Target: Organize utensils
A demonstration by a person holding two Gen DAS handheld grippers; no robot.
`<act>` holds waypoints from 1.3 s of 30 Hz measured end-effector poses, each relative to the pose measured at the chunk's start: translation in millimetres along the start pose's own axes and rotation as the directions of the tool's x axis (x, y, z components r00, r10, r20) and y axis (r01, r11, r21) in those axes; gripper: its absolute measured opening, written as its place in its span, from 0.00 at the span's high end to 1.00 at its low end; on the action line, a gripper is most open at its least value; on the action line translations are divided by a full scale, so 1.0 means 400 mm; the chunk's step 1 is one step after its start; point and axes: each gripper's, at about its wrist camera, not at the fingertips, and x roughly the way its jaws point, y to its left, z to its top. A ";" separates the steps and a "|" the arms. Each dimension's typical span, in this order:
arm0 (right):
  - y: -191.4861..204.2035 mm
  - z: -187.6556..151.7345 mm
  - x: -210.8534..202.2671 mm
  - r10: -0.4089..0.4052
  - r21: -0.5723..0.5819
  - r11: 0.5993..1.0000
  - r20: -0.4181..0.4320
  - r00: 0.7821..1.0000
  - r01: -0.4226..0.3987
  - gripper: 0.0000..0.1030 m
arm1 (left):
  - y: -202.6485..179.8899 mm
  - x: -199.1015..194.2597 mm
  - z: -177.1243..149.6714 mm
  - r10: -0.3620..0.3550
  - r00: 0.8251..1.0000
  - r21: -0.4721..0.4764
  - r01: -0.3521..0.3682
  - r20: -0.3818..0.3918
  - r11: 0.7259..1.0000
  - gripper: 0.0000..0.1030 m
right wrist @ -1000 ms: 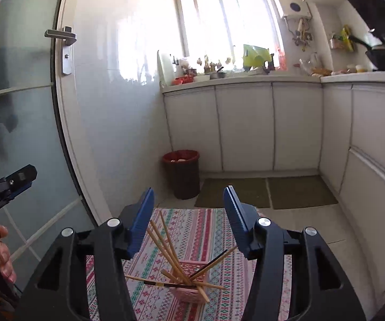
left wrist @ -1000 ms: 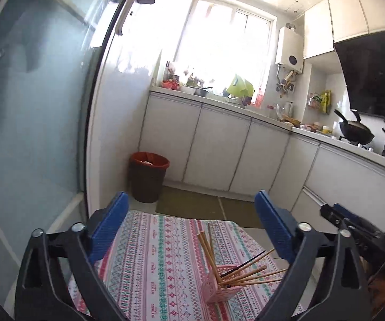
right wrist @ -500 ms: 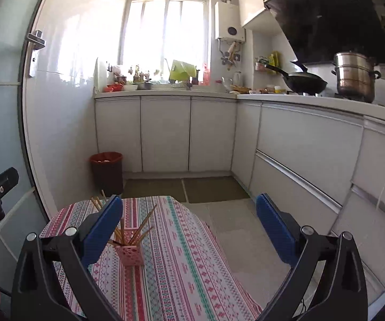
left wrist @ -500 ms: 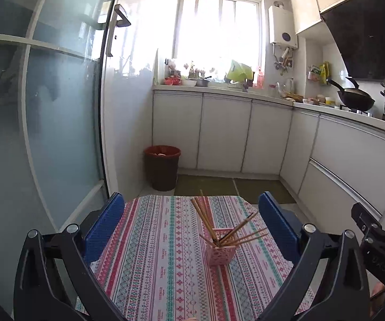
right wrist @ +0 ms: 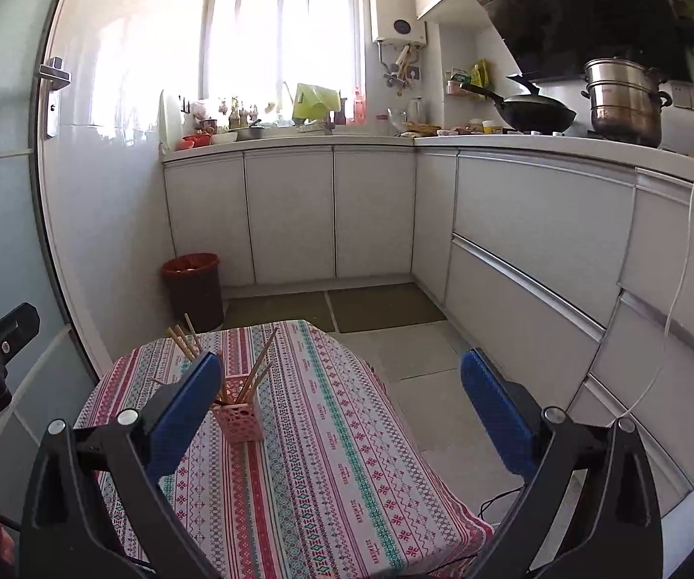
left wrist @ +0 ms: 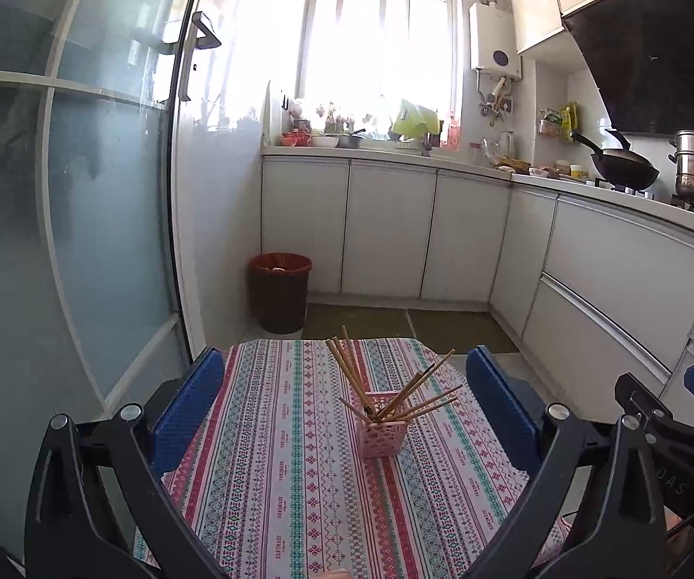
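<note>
Both claws, left [left wrist: 344, 403] and right [right wrist: 342, 403], gape empty; the center-frame chopsticks [left wrist: 397, 393] look light, stiff, slippery, so pinch mid-shaft.

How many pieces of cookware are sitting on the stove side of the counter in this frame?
2. A black wok sits nearer the window, and a stacked steel steamer pot stands beside it, farther from the window. Others may be hidden beyond the frame edge.

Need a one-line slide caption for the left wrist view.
Open left gripper facing a pink perforated plastic holder of wooden chopsticks on a striped patterned tablecloth.
</note>
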 end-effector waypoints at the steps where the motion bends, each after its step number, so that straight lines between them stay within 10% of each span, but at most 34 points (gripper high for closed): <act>1: 0.000 0.000 0.001 0.002 0.001 1.000 -0.004 1.000 -0.002 0.06 | -0.001 -0.001 -0.001 -0.002 1.000 0.004 0.002 -0.003 1.000 0.07; 39: -0.010 0.013 0.027 0.062 0.049 0.997 -0.051 0.997 -0.060 0.06 | -0.006 0.027 -0.017 -0.027 0.999 0.028 0.029 -0.044 0.999 0.07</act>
